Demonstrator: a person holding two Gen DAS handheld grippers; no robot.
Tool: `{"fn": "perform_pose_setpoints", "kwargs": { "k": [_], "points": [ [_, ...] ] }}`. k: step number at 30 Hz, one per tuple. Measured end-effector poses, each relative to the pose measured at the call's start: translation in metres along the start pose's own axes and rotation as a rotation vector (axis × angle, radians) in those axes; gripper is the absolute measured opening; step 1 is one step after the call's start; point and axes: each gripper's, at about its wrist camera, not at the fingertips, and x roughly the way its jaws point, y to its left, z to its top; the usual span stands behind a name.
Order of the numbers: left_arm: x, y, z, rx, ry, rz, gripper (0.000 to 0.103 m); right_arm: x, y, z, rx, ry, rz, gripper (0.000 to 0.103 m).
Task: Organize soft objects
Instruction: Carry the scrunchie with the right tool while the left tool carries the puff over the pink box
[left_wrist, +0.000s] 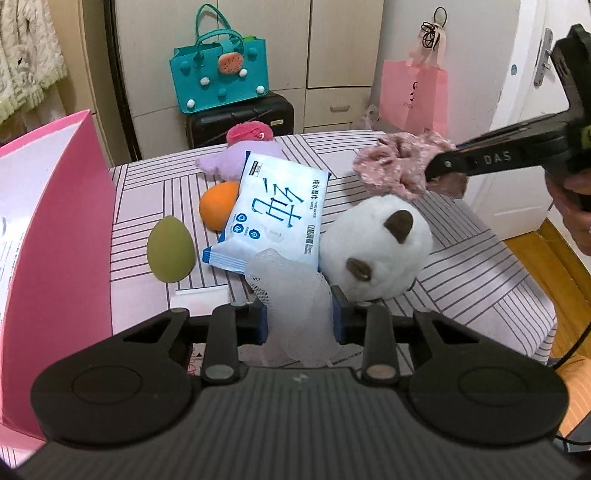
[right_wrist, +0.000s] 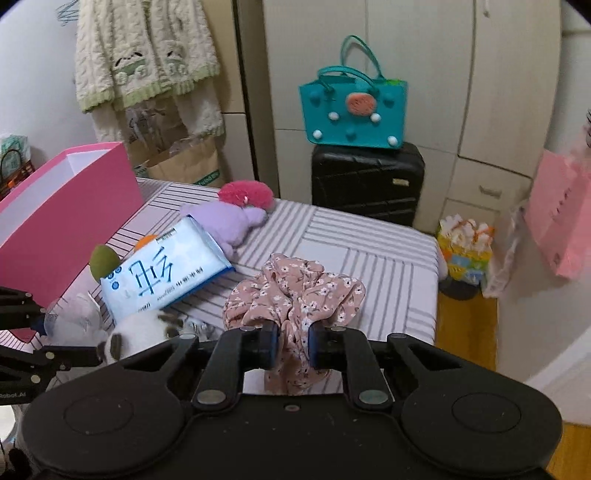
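My left gripper (left_wrist: 299, 317) is shut on a white mesh bath sponge (left_wrist: 291, 295) low over the striped table (left_wrist: 480, 273). My right gripper (right_wrist: 291, 347) is shut on a pink floral scrunchie (right_wrist: 295, 291), held above the table; it shows at the right in the left wrist view (left_wrist: 395, 166). On the table lie a white plush toy with brown ears (left_wrist: 376, 243), a blue and white wet-wipes pack (left_wrist: 273, 214), an orange sponge (left_wrist: 218, 203), a green egg-shaped sponge (left_wrist: 170, 249), a purple plush (left_wrist: 240, 158) and a pink pom-pom (left_wrist: 247, 133).
An open pink box (left_wrist: 55, 229) stands at the table's left edge. Behind the table are a black suitcase (right_wrist: 365, 181) with a teal bag (right_wrist: 351, 107) on top, cabinets, and a pink paper bag (left_wrist: 413, 92). Wooden floor lies to the right.
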Motion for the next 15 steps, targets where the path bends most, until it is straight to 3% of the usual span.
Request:
{"fn": "perform_pose_setpoints", "kwargs": {
  "k": [4, 10, 15],
  "points": [
    [0.001, -0.008, -0.002, 0.047, 0.009, 0.009, 0.04, -0.015, -0.003, -0.009, 0.027, 0.001, 0.012, 0.018],
    [0.005, -0.011, -0.004, 0.057, 0.023, 0.017, 0.046, -0.032, 0.003, -0.02, 0.038, 0.019, 0.037, 0.018],
    [0.001, -0.014, -0.005, 0.087, 0.027, 0.036, 0.03, -0.044, 0.011, -0.028, 0.024, 0.04, 0.051, 0.018]
  ]
}}
